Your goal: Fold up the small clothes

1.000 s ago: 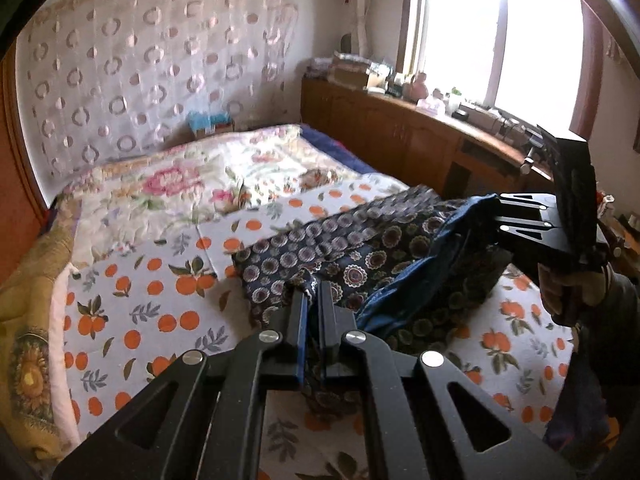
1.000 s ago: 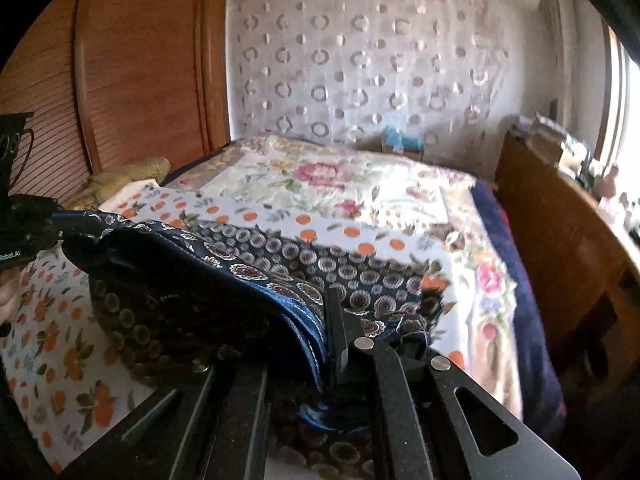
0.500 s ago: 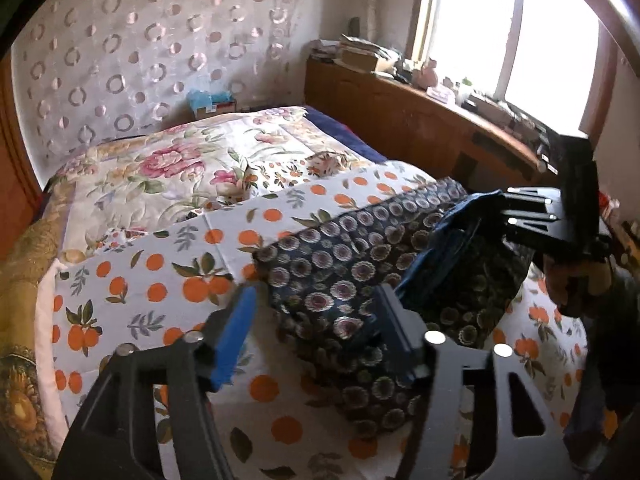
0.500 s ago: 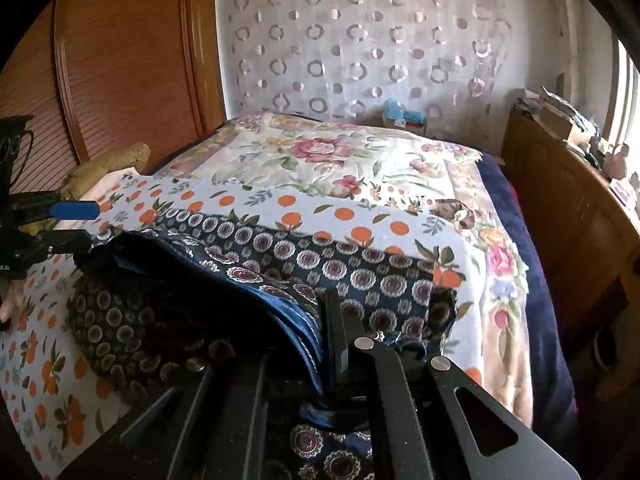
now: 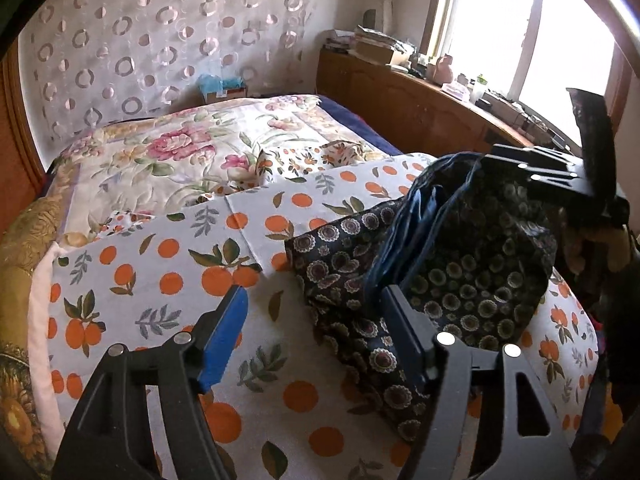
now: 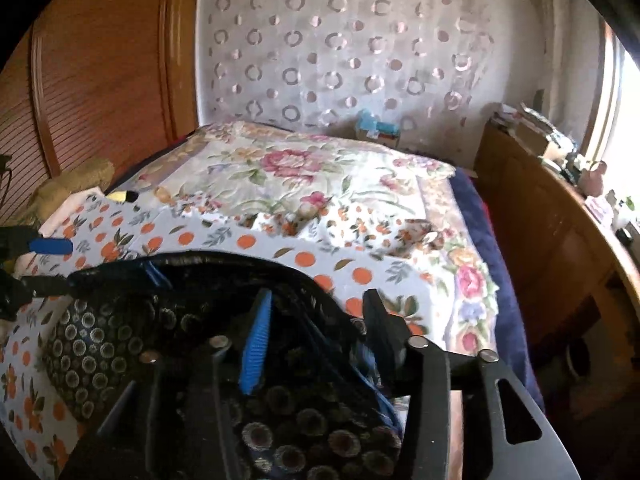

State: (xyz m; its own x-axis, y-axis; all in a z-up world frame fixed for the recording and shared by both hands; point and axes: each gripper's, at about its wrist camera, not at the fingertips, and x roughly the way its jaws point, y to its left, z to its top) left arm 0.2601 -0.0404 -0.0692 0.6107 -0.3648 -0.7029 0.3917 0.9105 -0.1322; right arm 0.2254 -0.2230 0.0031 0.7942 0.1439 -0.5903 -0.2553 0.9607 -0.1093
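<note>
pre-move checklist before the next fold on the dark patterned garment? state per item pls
1. Left tool clear of the garment: ok, jaws opening, nothing between them, only the orange-print sheet below.
2. Right tool released: not ok, jaws opening but cloth still lies between them.
3. Garment flat: not ok, bunched, blue lining showing.
4. Fold edges aligned: cannot tell, heap hides them.
5. Room on the sheet for the next fold: ok, bare sheet left of the garment.

Both grippers, left (image 5: 316, 312) and right (image 6: 318, 320), released garment (image 5: 460, 280); jaws opening.
</note>
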